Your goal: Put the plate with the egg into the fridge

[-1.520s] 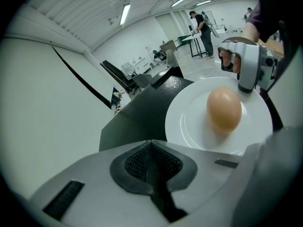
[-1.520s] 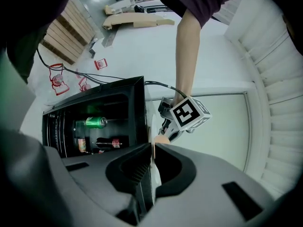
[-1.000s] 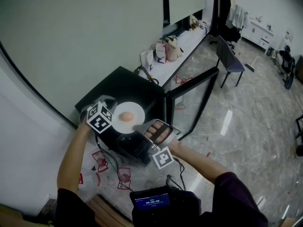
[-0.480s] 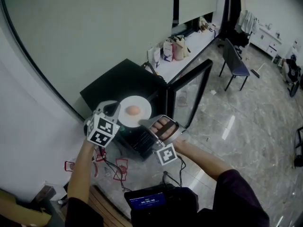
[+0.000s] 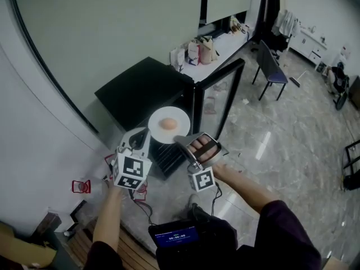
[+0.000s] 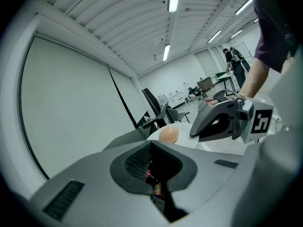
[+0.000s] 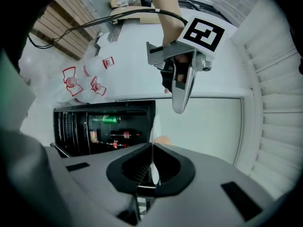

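A white plate (image 5: 177, 117) carrying a brown egg (image 5: 169, 123) hangs in the air in front of the black fridge (image 5: 140, 89), beside its open glass door (image 5: 222, 97). My right gripper (image 5: 180, 141) is shut on the plate's near rim; in the right gripper view the thin rim (image 7: 155, 126) runs between the jaws of that gripper (image 7: 152, 148), with the egg (image 7: 163, 140) just past them. My left gripper (image 5: 140, 136) sits low at the plate's left, shut and empty. In the left gripper view the left gripper (image 6: 150, 145) points at the egg (image 6: 169, 135) and the plate (image 6: 199, 143).
The fridge interior (image 7: 104, 129) shows wire shelves, bottles and a green can (image 7: 110, 119). A long table with bags (image 5: 208, 49) runs behind the fridge, and a chair (image 5: 271, 66) stands on the marble floor. Red wire items (image 5: 81, 185) and cables lie by the wall.
Both grippers and the plate have moved off the fridge top to its front, by the open door. The left gripper has dropped from the plate's left rim to below it.
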### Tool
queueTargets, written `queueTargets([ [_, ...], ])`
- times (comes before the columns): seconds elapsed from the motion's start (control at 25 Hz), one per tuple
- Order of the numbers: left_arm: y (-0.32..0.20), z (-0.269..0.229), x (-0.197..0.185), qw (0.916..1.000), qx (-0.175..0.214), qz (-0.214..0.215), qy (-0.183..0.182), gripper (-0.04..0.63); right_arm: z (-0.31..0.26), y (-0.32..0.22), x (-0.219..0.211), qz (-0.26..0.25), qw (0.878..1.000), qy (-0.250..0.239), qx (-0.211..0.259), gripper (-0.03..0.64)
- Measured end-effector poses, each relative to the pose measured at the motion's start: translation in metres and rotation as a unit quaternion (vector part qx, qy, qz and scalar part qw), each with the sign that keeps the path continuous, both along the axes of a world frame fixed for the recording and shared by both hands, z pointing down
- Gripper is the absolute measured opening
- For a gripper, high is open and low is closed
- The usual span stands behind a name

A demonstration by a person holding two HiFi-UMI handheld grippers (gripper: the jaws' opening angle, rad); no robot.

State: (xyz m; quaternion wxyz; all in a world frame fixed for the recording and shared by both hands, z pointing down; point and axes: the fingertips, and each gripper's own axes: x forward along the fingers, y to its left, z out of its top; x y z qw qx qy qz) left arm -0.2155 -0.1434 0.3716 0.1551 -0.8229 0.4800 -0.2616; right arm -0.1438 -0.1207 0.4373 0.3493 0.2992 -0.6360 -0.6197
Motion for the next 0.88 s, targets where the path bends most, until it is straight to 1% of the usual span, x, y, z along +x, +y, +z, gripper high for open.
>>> queueTargets([
  [0.16, 0.022, 0.003, 0.013, 0.9999, 0.003, 0.006, 0.008, 0.009, 0.007, 0.020, 0.014, 0.004, 1.000, 0.007, -0.004, 0.023],
  [0.28, 0.030, 0.007, 0.021, 0.9998, 0.000, 0.007, 0.017, 0.009, 0.013, 0.025, 0.023, 0.007, 1.000, 0.011, -0.007, 0.023],
  [0.6, 0.018, 0.019, 0.032, 0.9993, -0.009, -0.015, 0.033, 0.009, 0.035, 0.006, 0.042, -0.005, 1.000, 0.020, -0.022, 0.023],
  [0.76, 0.010, 0.050, 0.036, 0.9981, -0.030, -0.034, 0.040, 0.009, 0.058, -0.008, 0.040, -0.020, 0.999, 0.023, -0.035, 0.023],
  [0.88, 0.001, 0.081, 0.043, 0.9967, -0.045, -0.048, 0.048, 0.009, 0.083, -0.024, 0.034, -0.035, 0.997, 0.037, -0.049, 0.023],
])
